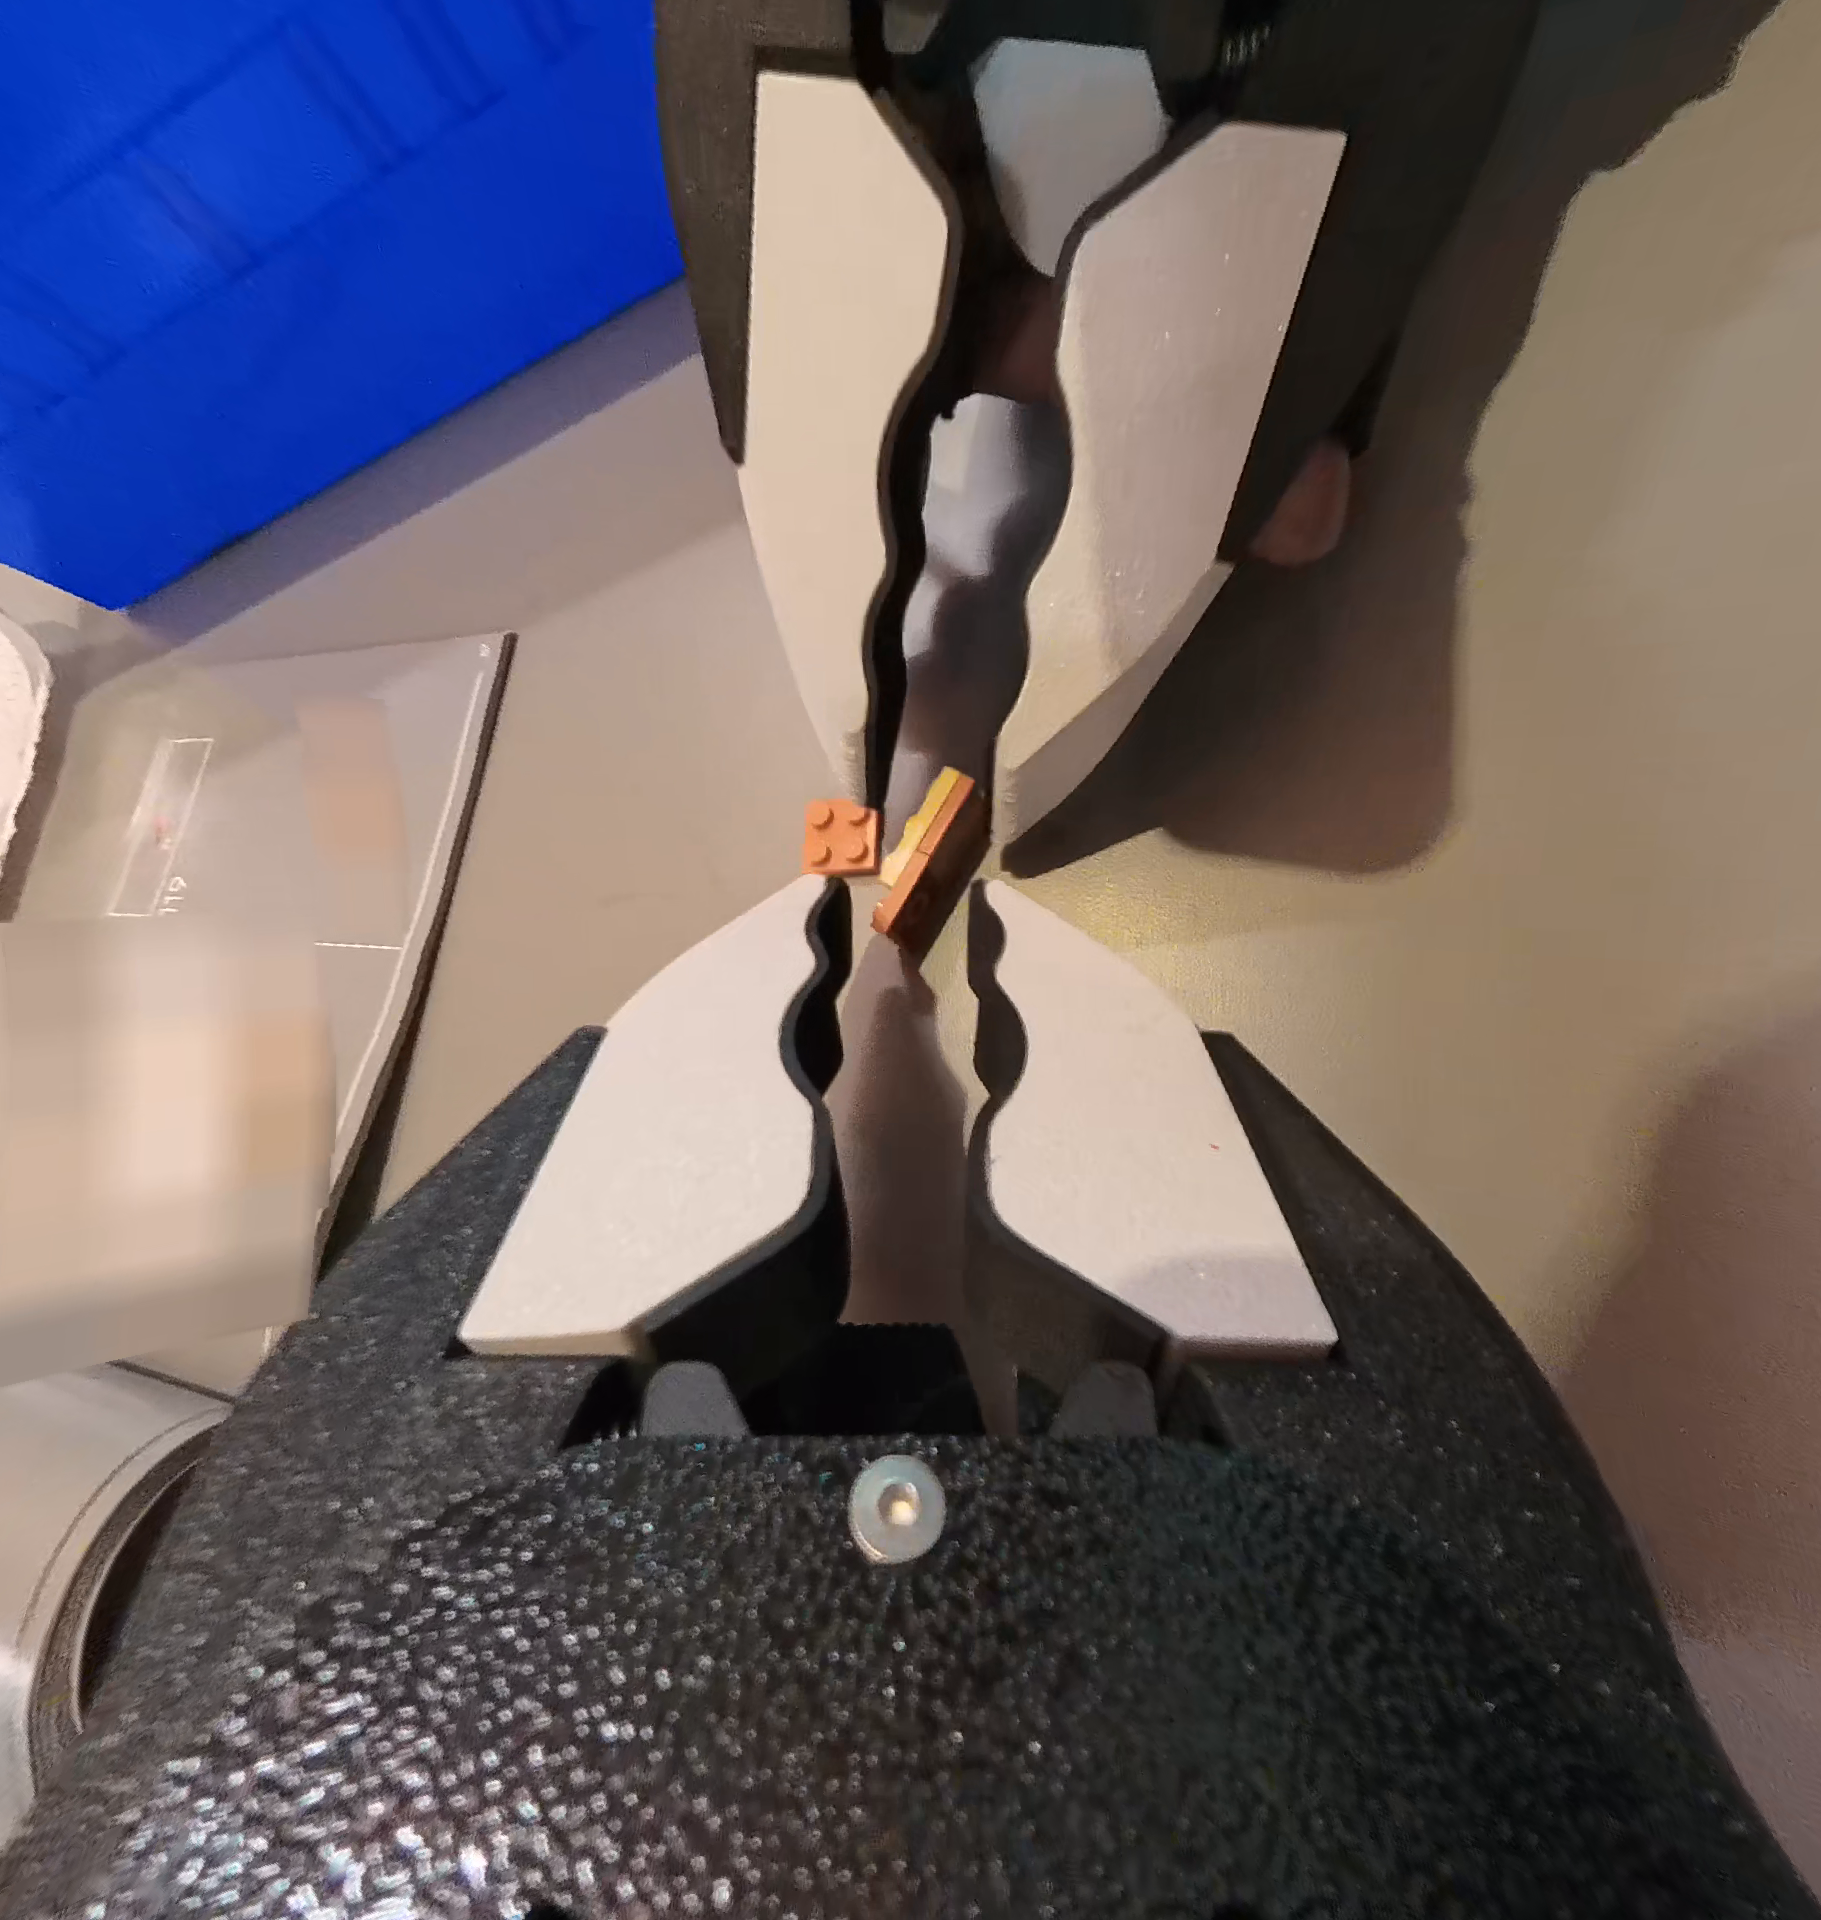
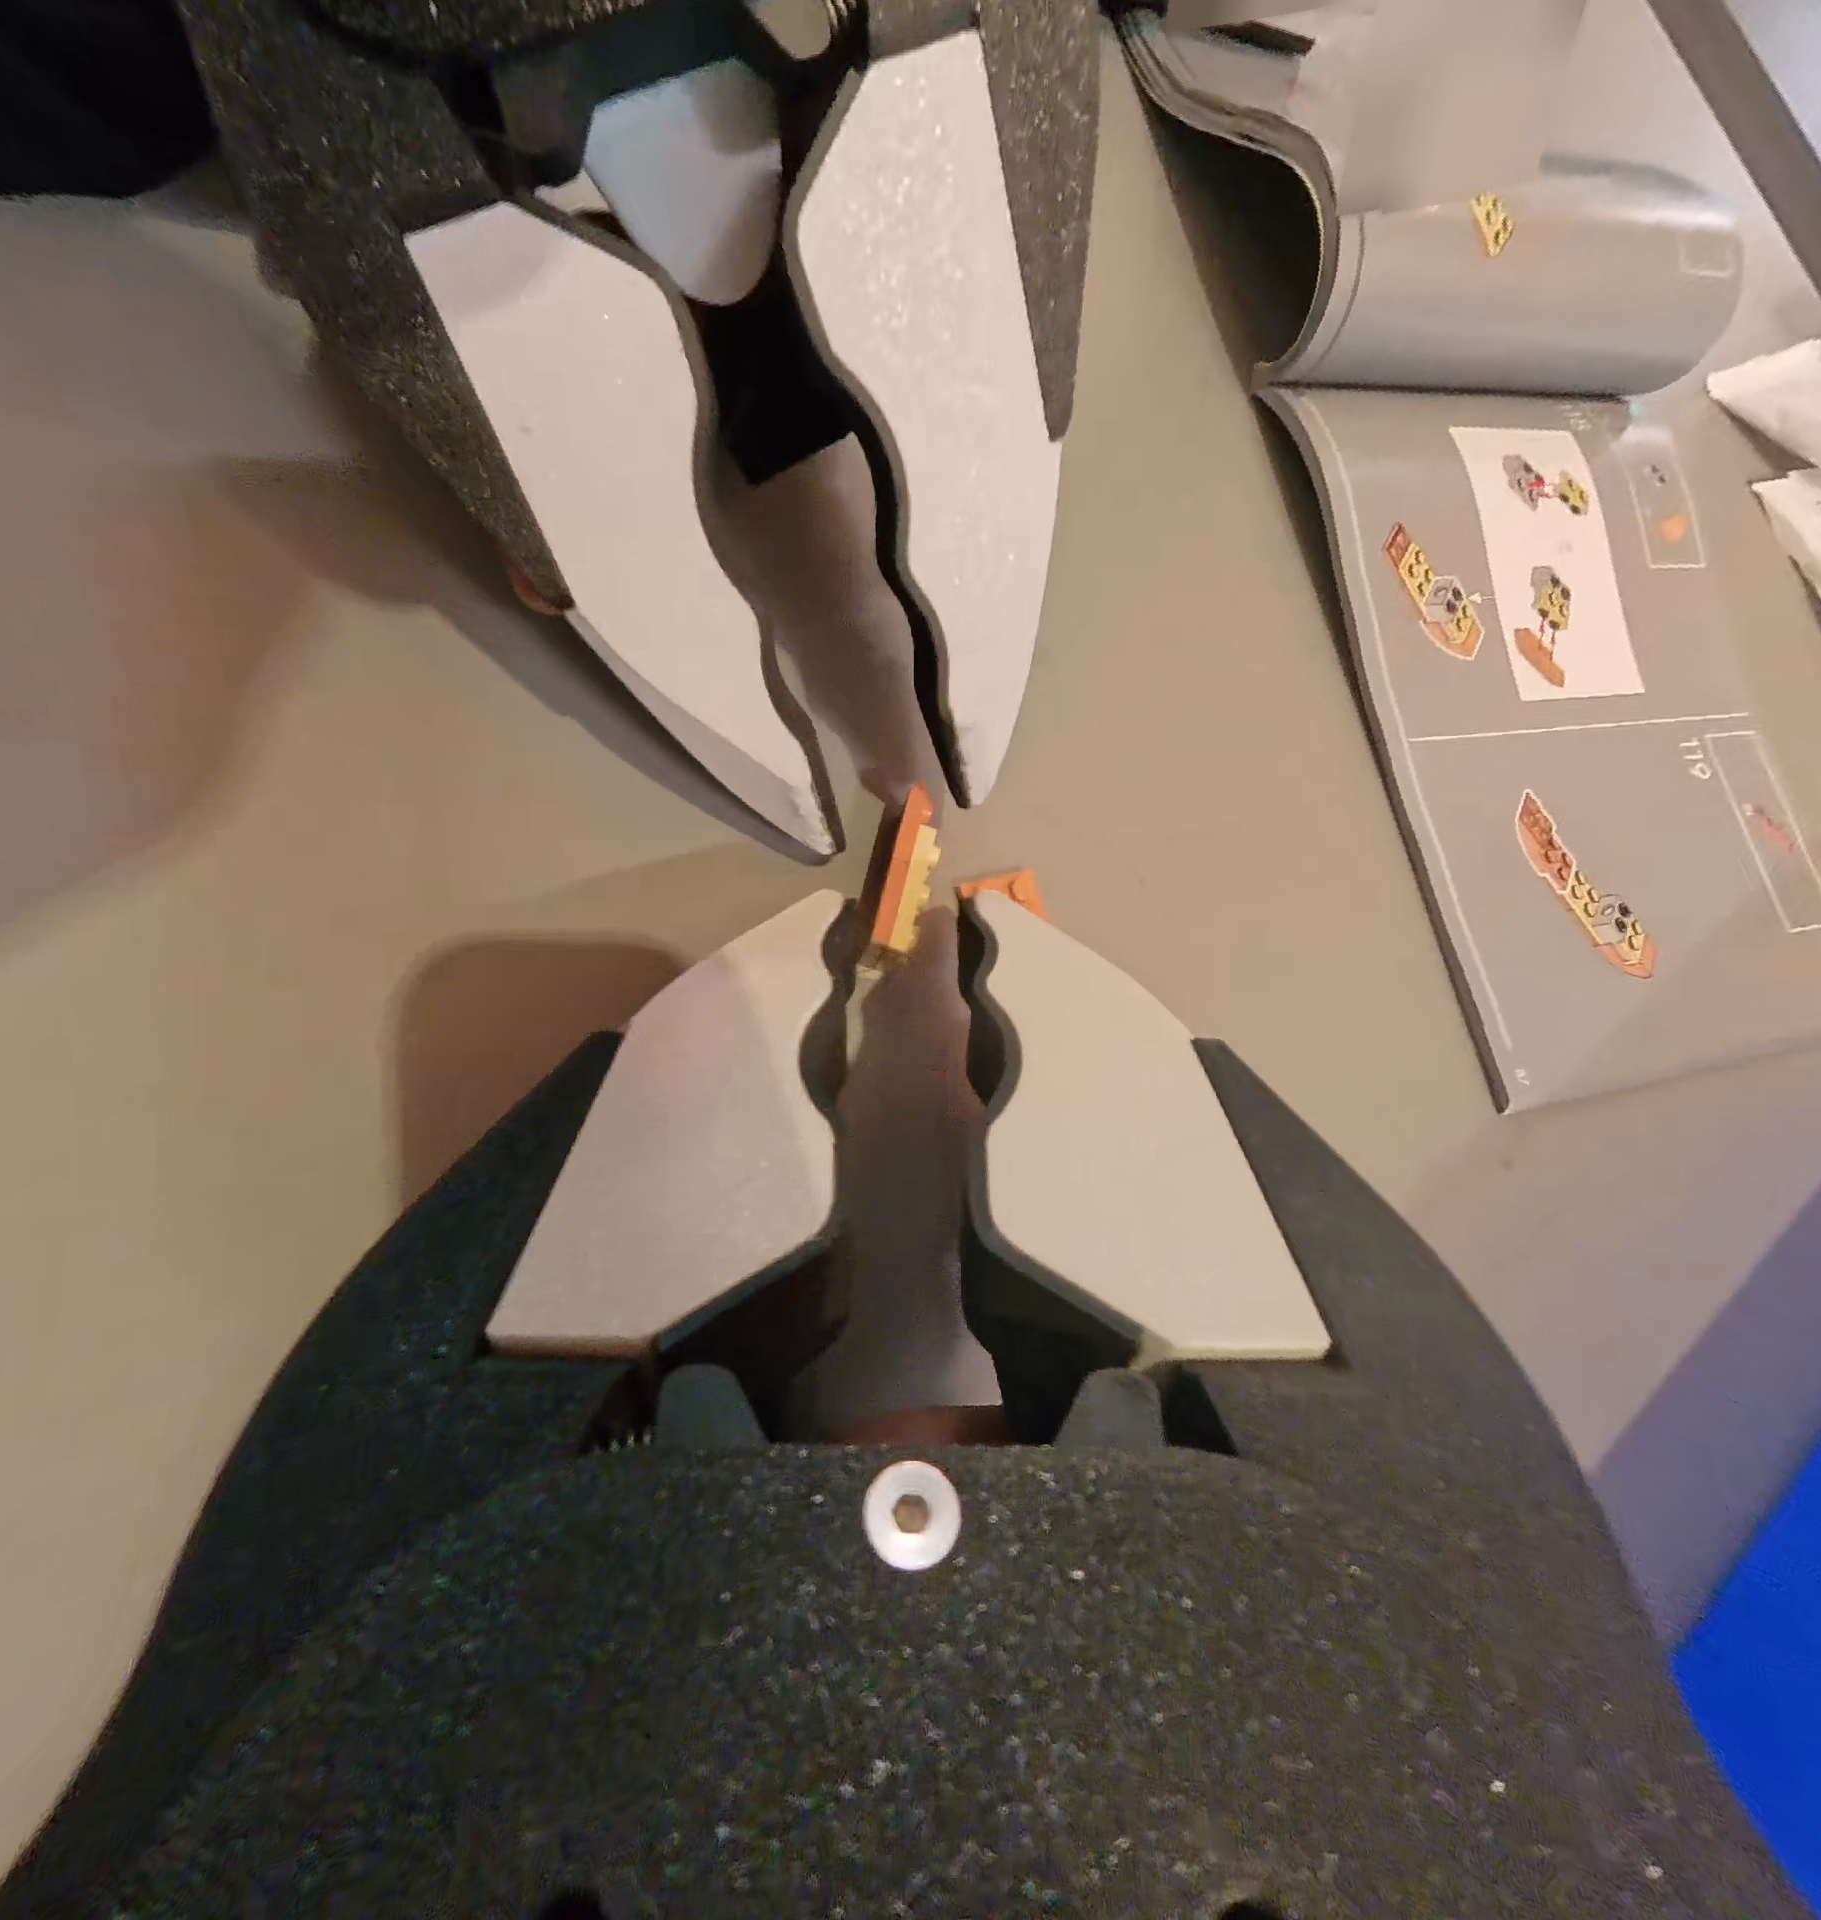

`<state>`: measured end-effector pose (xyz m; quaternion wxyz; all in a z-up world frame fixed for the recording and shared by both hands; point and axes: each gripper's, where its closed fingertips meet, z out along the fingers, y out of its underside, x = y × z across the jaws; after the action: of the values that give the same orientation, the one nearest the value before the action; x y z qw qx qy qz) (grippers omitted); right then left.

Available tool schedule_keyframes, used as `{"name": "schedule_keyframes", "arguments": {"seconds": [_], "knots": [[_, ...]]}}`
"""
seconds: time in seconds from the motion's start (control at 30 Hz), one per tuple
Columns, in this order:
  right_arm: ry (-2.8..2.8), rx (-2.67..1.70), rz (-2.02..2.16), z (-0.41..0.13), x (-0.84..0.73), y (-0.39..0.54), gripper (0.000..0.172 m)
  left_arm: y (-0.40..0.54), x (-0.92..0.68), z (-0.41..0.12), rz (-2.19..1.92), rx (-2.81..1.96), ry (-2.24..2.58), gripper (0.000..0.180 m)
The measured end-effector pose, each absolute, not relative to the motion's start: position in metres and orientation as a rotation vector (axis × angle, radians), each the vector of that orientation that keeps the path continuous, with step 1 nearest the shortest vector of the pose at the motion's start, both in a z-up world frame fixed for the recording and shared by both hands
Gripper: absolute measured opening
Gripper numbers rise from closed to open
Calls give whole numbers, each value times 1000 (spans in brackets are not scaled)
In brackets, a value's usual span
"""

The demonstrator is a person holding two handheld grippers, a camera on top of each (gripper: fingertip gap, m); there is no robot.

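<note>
Facing tip to tip, the left gripper and right gripper both stand parted around an on-edge brown-and-yellow stack, neither visibly pinching it; an orange plate lies just beside the stack.

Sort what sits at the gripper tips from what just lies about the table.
At the tips: brown-and-yellow brick assembly, on edge between the open left gripper and open right gripper; small orange plate beside it.
Lying about: open instruction booklet, blue container, white bags.
</note>
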<state>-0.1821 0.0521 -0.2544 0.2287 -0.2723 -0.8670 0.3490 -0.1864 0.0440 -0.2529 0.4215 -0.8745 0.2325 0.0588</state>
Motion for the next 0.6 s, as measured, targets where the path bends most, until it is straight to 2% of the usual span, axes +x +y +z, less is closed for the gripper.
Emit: {"name": "schedule_keyframes", "arguments": {"seconds": [0.07, 0.23, 0.47, 0.6], "knots": [[-2387, -745, 922, -257, -184, 51, 8, 43, -187, -253, 151, -2197, 579, 21], [-2337, -604, 820, -254, -187, 50, 8, 40, -195, -250, 184, -2201, 548, 22], [-2328, -167, 612, -256, -173, 41, 12, 30, -202, -255, 199, -2242, 527, 26], [-2372, -178, 669, -256, -166, 40, 18, 26, -199, -255, 184, -2249, 525, 27]]}}
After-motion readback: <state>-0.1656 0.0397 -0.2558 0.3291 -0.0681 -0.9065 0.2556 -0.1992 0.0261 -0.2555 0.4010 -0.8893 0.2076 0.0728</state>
